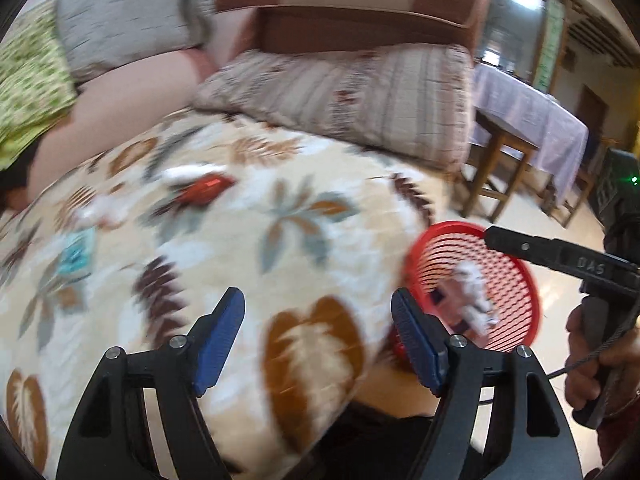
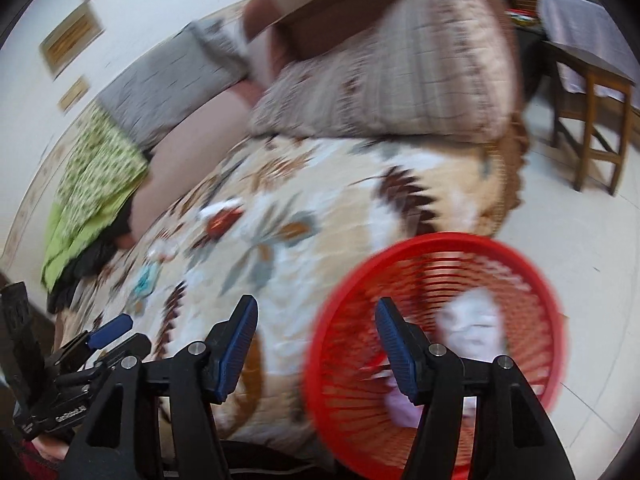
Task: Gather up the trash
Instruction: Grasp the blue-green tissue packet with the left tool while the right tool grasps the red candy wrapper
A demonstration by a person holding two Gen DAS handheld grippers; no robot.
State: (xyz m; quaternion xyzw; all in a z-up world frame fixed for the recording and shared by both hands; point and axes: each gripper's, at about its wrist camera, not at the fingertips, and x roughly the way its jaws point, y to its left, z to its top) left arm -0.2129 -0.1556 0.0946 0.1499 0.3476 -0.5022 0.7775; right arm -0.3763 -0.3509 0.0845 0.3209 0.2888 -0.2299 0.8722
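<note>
Hovering with jaws spread and empty, the left hand-held gripper (image 1: 318, 344) and right hand-held gripper (image 2: 316, 346) sit over the leaf-print bed cover (image 1: 248, 248). The red basket (image 2: 436, 248), lower right, holds white trash. Judged step: fetching more. Next target: the red wrapper (image 1: 206, 190), left of centre.

we see both views smeared by motion blur. the scraps on the blanket (image 1: 280, 240) are too blurred to identify, and the red basket (image 2: 440, 248) contents likewise.
</note>
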